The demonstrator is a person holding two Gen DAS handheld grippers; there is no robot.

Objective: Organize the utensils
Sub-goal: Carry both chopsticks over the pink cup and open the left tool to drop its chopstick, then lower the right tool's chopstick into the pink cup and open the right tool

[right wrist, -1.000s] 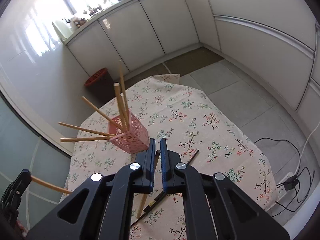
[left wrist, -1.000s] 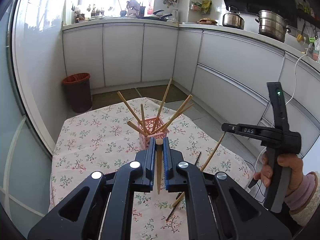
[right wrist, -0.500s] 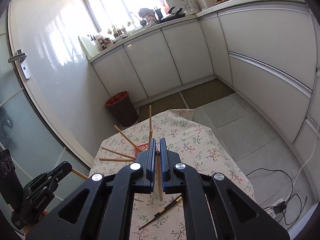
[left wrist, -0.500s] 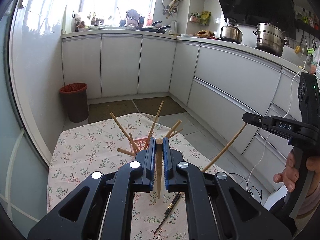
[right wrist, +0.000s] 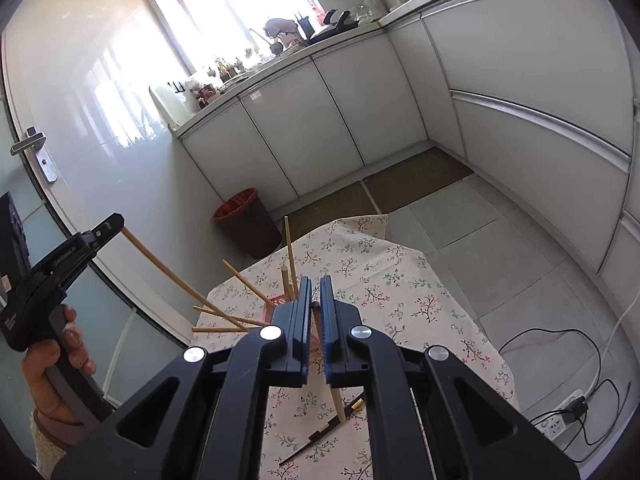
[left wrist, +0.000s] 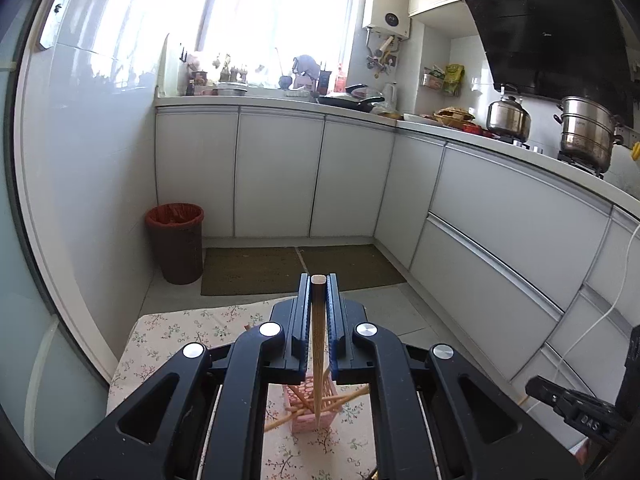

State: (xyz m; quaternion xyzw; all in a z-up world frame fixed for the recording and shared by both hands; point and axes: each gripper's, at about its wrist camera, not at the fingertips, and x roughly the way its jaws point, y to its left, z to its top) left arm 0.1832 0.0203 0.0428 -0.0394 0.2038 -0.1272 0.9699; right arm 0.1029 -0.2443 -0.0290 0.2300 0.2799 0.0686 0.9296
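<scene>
Your left gripper [left wrist: 319, 284] is pinching a wooden chopstick [left wrist: 318, 344] between its blue pads. The stick runs from the fingertips down toward you, its lower tip hanging above a pink basket [left wrist: 310, 412] on the table [left wrist: 168, 332]. In the right wrist view that same gripper [right wrist: 114, 222] appears at the left, held in your left hand [right wrist: 56, 356], with the stick [right wrist: 168, 270] slanting down from it toward the basket.

Your right gripper [right wrist: 316, 280] is also pressed together on a chopstick. Only a sliver of it [right wrist: 316, 322] shows between the pads, and its pale lower end pokes out beneath the gripper body, above the cloth.

The pink basket [right wrist: 280, 300] stands on a floral tablecloth [right wrist: 400, 280], mostly hidden behind the right gripper. Several chopsticks [right wrist: 248, 284] lean out of it at different angles, fanning toward the left and upward.

A dark chopstick [right wrist: 320, 436] with a gold-coloured band lies flat on the cloth nearer to you, apart from the basket.

Beyond the table are white cabinets [left wrist: 280, 172], a brown bin [left wrist: 176, 240] with a red liner, and a bright window [left wrist: 276, 4]. Steel pots [left wrist: 586, 132] sit on the counter at the right.
</scene>
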